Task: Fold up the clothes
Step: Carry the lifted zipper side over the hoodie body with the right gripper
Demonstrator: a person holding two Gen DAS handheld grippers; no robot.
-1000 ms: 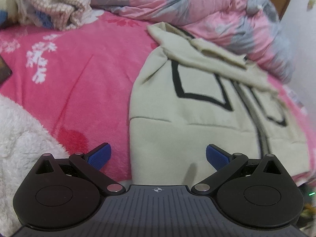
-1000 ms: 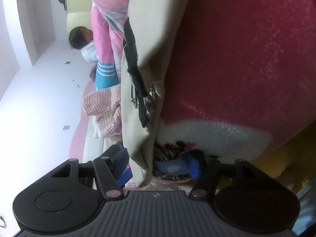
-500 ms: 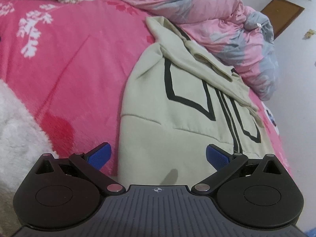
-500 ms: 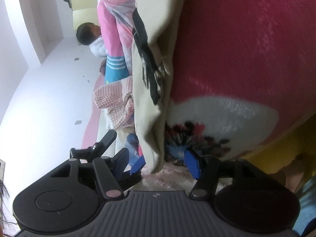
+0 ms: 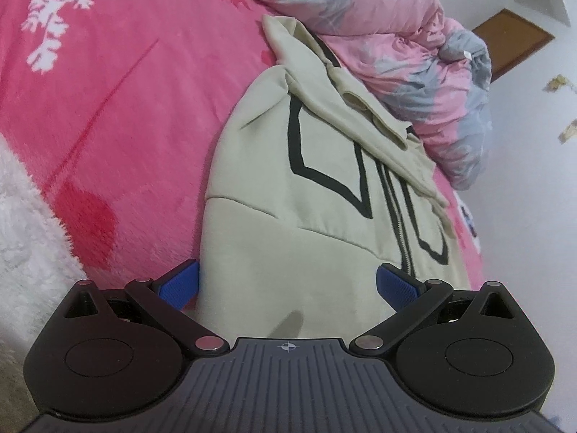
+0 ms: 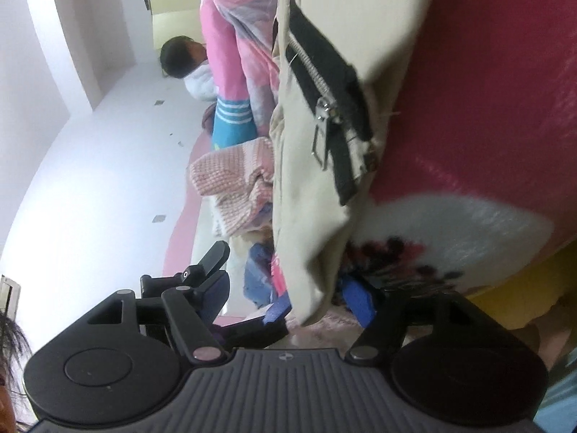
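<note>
A cream zip jacket (image 5: pixel 288 187) with black line trim lies flat on the pink blanket (image 5: pixel 126 90). My left gripper (image 5: pixel 287 283) is open at its near hem, one blue pad on each side and neither pressing. In the right wrist view, which is rolled on its side, the jacket's hem corner (image 6: pixel 310 252) with the zip puller (image 6: pixel 322 126) sits between the jaws of my right gripper (image 6: pixel 288 294). Those jaws are opening and the pads stand off the cloth. One of the left gripper's fingers (image 6: pixel 259 326) shows beside that corner.
A pink and grey quilt (image 5: pixel 396 54) is bunched against the jacket's far side. A pink checked garment (image 6: pixel 230 180) and a blue striped cloth (image 6: pixel 230 122) lie further up the bed. A person's head (image 6: pixel 180 54) rests there. White fleece (image 5: pixel 21 234) borders the blanket.
The left view has tipped down and rolled, bringing the jacket hem closer between its pads. The right jaws have widened around the hem corner. The left gripper has come into the right view.
</note>
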